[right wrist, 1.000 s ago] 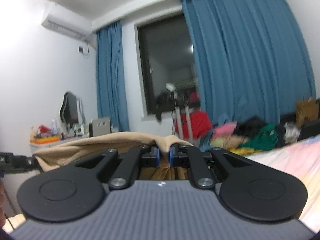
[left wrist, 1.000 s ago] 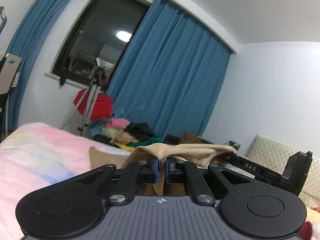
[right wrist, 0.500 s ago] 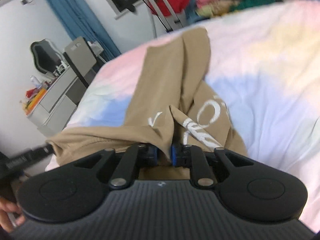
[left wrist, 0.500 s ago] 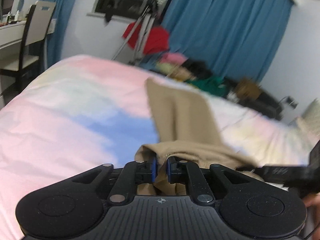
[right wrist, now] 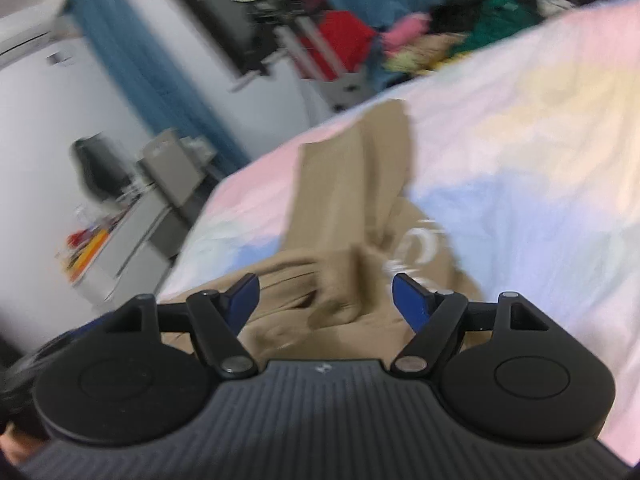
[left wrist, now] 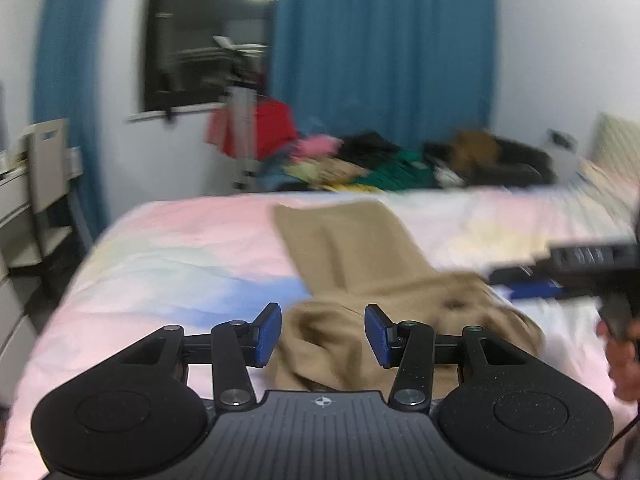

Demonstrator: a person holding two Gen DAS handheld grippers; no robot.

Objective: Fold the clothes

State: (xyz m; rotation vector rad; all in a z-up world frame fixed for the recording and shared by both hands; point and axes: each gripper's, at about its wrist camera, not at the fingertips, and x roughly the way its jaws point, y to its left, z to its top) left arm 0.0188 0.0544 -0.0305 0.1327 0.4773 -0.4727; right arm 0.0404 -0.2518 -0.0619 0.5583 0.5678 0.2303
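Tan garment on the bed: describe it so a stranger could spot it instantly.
Find the wide bed with the pastel pink-and-blue sheet. On it, just beyond the open left gripper, lies a rumpled tan cotton garment. It alone lies there; the colourful clothes pile sits behind the bed.

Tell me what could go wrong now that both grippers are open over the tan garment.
1. The garment lies bunched near the left gripper and right gripper; a regrasp could pinch several layers and leave the fold crooked.
2. Its near end sits close to the edge of the bed, so a tug may drag it off.
3. Both views are blurred, so aiming at a hem is unreliable right now.
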